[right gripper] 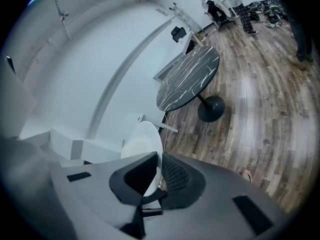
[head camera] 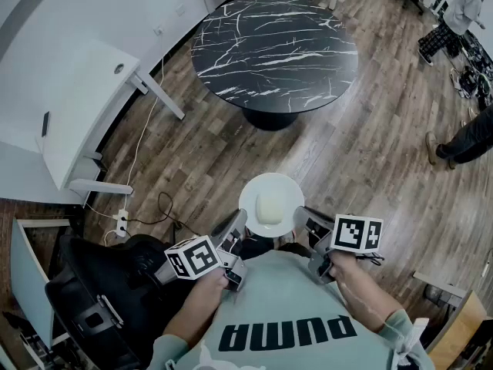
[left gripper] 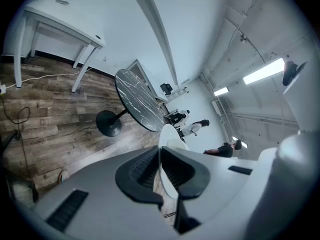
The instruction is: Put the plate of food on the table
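A white plate with a pale block of food on it hangs level in front of the person's chest. My left gripper is shut on the plate's left rim. My right gripper is shut on its right rim. The round black marble-top table stands ahead on a single pedestal, well apart from the plate, and shows in the left gripper view and the right gripper view.
A white desk stands at the left, with a power strip and cables on the wood floor. A black office chair is close at the lower left. People stand at the far right.
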`<state>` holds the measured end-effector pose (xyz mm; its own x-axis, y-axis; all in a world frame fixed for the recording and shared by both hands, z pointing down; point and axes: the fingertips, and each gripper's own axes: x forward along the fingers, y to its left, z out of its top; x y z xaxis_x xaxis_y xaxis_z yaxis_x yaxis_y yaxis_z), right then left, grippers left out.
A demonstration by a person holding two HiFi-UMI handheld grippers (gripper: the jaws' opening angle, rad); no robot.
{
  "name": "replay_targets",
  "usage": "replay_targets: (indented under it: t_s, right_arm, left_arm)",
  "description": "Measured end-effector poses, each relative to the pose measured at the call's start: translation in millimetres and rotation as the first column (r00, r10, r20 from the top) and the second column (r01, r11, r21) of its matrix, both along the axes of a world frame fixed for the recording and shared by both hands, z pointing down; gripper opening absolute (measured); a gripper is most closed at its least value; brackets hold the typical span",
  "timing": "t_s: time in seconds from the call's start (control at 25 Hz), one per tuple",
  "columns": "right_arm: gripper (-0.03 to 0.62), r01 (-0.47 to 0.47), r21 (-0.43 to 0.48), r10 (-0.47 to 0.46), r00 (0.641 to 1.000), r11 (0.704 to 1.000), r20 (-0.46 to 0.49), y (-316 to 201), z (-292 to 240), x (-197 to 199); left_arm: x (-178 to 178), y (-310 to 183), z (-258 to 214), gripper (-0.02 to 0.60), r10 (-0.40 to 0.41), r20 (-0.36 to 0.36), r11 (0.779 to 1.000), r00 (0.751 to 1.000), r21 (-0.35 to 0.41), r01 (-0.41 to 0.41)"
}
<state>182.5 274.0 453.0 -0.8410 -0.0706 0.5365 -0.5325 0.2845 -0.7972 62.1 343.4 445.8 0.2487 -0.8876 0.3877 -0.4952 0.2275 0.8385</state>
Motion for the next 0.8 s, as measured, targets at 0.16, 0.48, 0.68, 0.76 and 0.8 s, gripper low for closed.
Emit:
replay_targets:
  t_s: [0.16, 0.48, 0.68, 0.76, 0.8]
  right_arm:
    - [0.035, -0.011, 0.013, 0.011, 1.000, 1.000, -0.001, 4.1, -10.2, -20.7]
    - [0.035, -0.052, 0.040, 0.052, 0.999, 0.998, -0.012, 3.2, -18.4, -45.7]
    - [0.035, -0.062, 0.049, 0.062, 0.998, 0.997, -0.013, 7.7, -19.2, -60.6]
    - [0.035, -0.058, 0.050, 0.059, 0.998, 0.997, -0.017, 9.2, -19.5, -64.4]
    - [0.035, -0.056, 0.050, 0.057, 0.998, 0.997, -0.019, 9.3, -19.6, -66.0]
  left_arm:
    - [-21.1, 4.4, -6.9, 0.028, 0.006, -0.010, 1.000, 1.000, 0.007, -0.006]
    - [-47.9, 0.4, -11.1, 0.028, 0.036, -0.025, 0.999, 0.999, 0.035, -0.036]
    - [-63.2, 4.1, -9.9, 0.028, 0.042, -0.028, 0.998, 0.999, 0.042, -0.041]
    - [-66.5, 6.2, -10.1, 0.028, 0.039, -0.034, 0.998, 0.999, 0.041, -0.037]
    - [-67.7, 7.1, -10.0, 0.028, 0.037, -0.036, 0.999, 0.999, 0.041, -0.036]
